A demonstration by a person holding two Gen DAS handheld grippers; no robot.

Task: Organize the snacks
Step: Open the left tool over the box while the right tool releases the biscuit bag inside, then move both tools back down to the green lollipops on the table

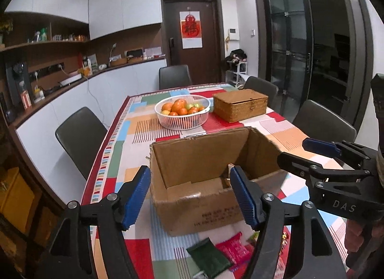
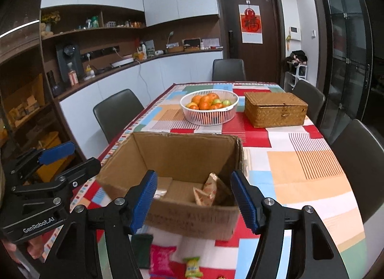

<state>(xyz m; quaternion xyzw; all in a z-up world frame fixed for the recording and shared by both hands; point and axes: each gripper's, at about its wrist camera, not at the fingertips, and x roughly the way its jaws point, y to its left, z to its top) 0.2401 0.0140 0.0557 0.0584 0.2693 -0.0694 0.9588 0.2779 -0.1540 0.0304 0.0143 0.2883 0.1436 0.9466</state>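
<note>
We are seeing a desk (image 1: pixel 134 120) wearing a patchwork cloth of red, blue, orange and green blocks. A white slatted basket (image 1: pixel 182 120) is sitting toward its far end, holding oranges and a few green fruits, and a woven lidded box (image 1: pixel 240 107) is resting just beside it. Dark chairs (image 1: pixel 80 135) are standing around the desk. Behind, a brown door (image 1: pixel 192 36) is carrying a red-and-white hanging, and a curved white counter (image 1: pixel 79 92) is running under open shelves.
</note>
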